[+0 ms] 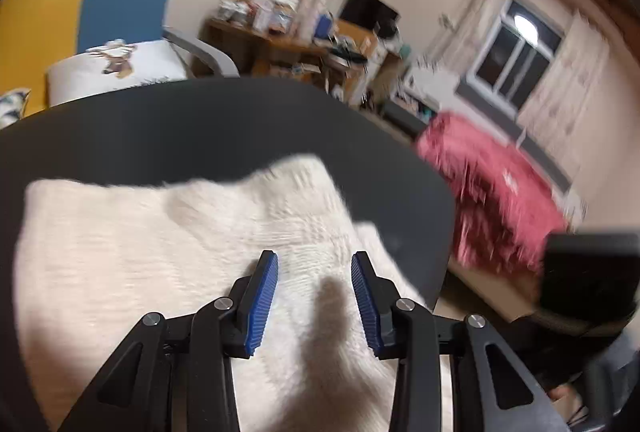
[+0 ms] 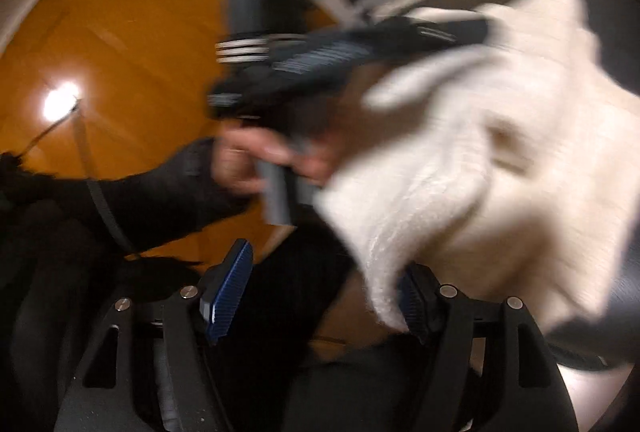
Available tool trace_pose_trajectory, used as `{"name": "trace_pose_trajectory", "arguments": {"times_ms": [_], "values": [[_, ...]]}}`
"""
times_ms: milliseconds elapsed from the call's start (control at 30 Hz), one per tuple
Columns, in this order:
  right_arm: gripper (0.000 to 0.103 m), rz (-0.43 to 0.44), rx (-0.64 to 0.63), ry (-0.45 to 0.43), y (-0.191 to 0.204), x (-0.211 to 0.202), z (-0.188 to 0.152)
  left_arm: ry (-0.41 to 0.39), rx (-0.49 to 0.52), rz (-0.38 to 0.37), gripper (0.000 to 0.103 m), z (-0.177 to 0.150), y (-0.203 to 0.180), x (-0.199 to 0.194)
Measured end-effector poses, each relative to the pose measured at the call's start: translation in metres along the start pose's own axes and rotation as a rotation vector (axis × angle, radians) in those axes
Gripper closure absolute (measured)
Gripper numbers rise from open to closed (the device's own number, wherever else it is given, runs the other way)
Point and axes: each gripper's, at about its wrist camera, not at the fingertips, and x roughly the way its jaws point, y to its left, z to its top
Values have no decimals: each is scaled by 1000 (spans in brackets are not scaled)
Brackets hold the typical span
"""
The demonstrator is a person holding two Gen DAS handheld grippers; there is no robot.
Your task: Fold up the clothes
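A cream knit garment lies spread on a dark round table. My left gripper hovers just above the knit with its blue pads apart and nothing pinched between them. In the right wrist view the picture is blurred. There the same garment lies bunched on the table's edge, and one corner hangs down against the right finger. My right gripper stands wide open at that corner, with no cloth pressed between its pads. A hand grips the left gripper's handle beside the garment.
A bed or sofa under a red cover stands right of the table. Behind it are a cluttered wooden desk and a white pillow with a deer print. An orange wooden floor and a dark sleeve fill the right wrist view's left side.
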Motion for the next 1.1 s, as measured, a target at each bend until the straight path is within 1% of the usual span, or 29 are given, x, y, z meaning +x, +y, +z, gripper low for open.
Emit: {"name": "trace_pose_trajectory", "arguments": {"times_ms": [33,67,100,133,167,233,267,300,333,367,400,433,500,533,567,600,633,667,733,767,833,867,900,933,967,1000,1033,1067,1100], "values": [[30,47,-20,11,4,2,5,24,37,25,65,-6,-5,10],[30,28,-11,44,0,3,1,6,67,53,65,-10,-10,14],[30,10,-2,76,-4,4,-2,-1,76,64,64,-12,-14,13],[30,-10,8,108,-9,5,-5,3,66,57,64,-10,-13,15],[31,-84,40,160,-20,8,-13,6,56,48,64,-8,-12,16],[33,-135,93,192,-35,7,-27,4,37,27,64,-7,-8,16],[33,-116,104,156,-35,1,-31,3,35,22,64,-7,-8,15],[33,-125,109,137,-34,-4,-33,2,32,15,64,-7,-8,13],[33,-135,115,118,-32,-9,-36,1,10,-11,64,-5,-6,8],[33,-144,120,99,-30,-13,-38,-6,-33,-50,64,-2,-1,-1],[33,-166,120,97,-27,-18,-40,-32,-81,-84,64,-1,7,-13],[32,-205,106,92,-21,-23,-39,-79,-130,-107,64,0,18,-29],[29,-271,72,65,-7,-36,-36,-169,-203,-98,64,0,36,-55],[29,-289,44,29,3,-45,-32,-203,-234,-69,64,-3,46,-66],[28,-307,16,-8,13,-54,-27,-215,-256,-51,64,-6,54,-71],[27,-313,-16,-43,23,-59,-20,-207,-276,-47,64,-12,60,-72],[24,-325,-58,-79,31,-58,-9,-198,-294,-43,64,-17,65,-73],[21,-337,-100,-114,39,-57,2,-180,-291,-33,64,-23,65,-72],[20,-341,-151,-114,32,-52,20,-157,-269,-18,64,-36,61,-70],[20,-345,-163,-92,32,-37,27,-157,-248,-13,64,-41,57,-69],[20,-352,-137,-10,17,-10,28,-133,-182,13,64,-49,49,-64],[20,-355,-124,30,10,3,28,-126,-136,40,64,-53,44,-60],[21,-351,-93,29,-2,3,24,-118,-89,66,64,-56,39,-57],[25,-348,-63,27,-14,3,21,-110,-43,92,64,-59,34,-54],[26,-344,-32,24,-26,4,17,-98,-8,113,64,-59,28,-53],[29,-314,-1,-5,-31,-3,15,-87,-4,111,64,-55,26,-54],[41,-318,28,-25,-36,-10,12,-78,-20,83,64,-50,26,-56],[50,-322,56,-45,-41,-16,9,-81,-38,47,64,-44,29,-60],[50,-320,65,-52,-43,-17,9,-86,-53,15,63,-38,31,-64]]}}
